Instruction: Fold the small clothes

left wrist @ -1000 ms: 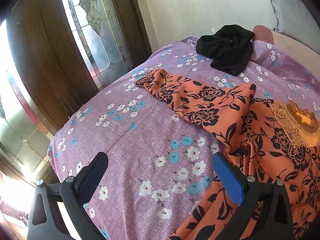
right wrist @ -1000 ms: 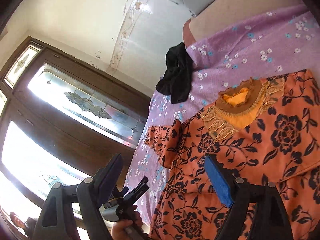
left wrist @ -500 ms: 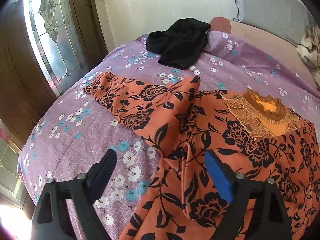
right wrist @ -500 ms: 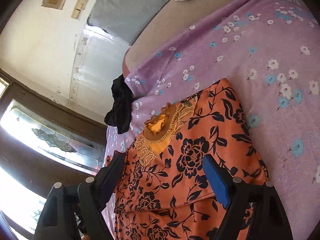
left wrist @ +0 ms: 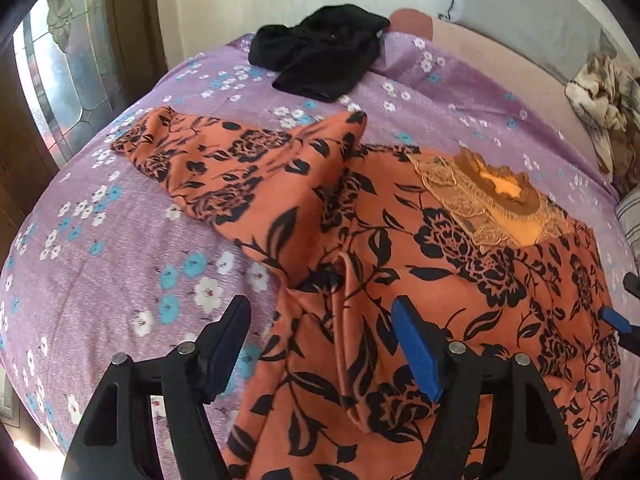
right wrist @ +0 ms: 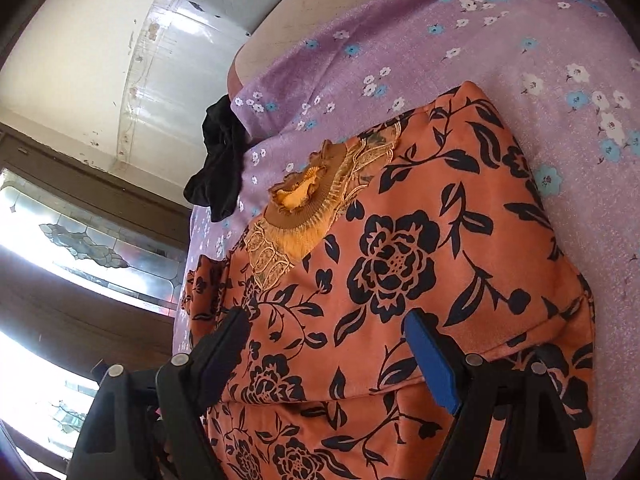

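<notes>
Both claws lowered closer: left claw [left wrist: 320, 344] narrowing yet open, empty, over orange black-flowered garment [left wrist: 400, 248]; right claw [right wrist: 328, 344] open, empty, likewise; garment spread on purple floral bedsheet [left wrist: 120, 264]; crumpled black cloth [left wrist: 324, 56] beyond.

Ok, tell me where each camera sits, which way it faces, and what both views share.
Left wrist: sits on the left gripper, looking forward and down over the sleeve side of the orange floral garment on the purple floral bedsheet; its own two open fingers show, their jaws having just been closing, and the right gripper's tip shows at the right edge.
Right wrist: sits on the right gripper, tilted, looking across the garment's collar side; its own open fingers show.
Shared: the garment, the black clothing, the bedsheet, the window.
</notes>
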{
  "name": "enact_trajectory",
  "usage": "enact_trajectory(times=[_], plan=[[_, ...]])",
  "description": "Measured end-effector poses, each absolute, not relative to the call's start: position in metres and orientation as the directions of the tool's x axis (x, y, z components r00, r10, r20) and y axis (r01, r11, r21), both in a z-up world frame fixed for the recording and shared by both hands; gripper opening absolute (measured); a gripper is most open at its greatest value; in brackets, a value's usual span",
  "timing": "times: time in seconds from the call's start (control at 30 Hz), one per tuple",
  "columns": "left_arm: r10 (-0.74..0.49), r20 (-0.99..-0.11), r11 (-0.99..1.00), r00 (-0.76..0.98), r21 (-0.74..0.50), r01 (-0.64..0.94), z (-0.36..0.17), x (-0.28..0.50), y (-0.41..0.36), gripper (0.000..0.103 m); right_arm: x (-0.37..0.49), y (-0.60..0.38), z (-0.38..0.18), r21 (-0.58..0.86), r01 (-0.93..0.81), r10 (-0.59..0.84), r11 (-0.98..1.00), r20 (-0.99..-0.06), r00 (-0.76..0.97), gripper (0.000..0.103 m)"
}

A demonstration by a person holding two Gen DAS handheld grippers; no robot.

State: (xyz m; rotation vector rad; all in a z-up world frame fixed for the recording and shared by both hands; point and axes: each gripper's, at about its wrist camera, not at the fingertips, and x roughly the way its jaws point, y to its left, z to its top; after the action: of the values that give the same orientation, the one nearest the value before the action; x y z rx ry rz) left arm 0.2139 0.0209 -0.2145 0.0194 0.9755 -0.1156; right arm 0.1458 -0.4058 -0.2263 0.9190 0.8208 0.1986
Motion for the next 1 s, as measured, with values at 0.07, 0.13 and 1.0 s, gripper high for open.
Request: enact_trajectory(times=[0.07, 0.13, 1.0], plan=[[-0.117, -0.857, 0.99, 0.502, -0.062, 0.125, -0.231, 0.222, 0.011, 0.064, 0.146, -0.406, -0.228, 0.759, 0.19, 0.468, 0.623, -0.556, 0.687, 0.082], [-0.145, -0.862, 0.987, 0.485, -0.091, 0.134, -0.234, 0.225, 0.002, 0.032, 0.147, -0.407, -0.229, 0.751, 0.196, 0.459, 0.63, -0.564, 0.687, 0.082], [0.062, -0.698, 0.99, 0.713, -0.046, -0.131, -0.145, 0.259, 0.113, 0.095, 0.158, -0.411, -0.25, 0.757, 0.264, 0.474, 0.598, -0.599, 0.646, 0.083]])
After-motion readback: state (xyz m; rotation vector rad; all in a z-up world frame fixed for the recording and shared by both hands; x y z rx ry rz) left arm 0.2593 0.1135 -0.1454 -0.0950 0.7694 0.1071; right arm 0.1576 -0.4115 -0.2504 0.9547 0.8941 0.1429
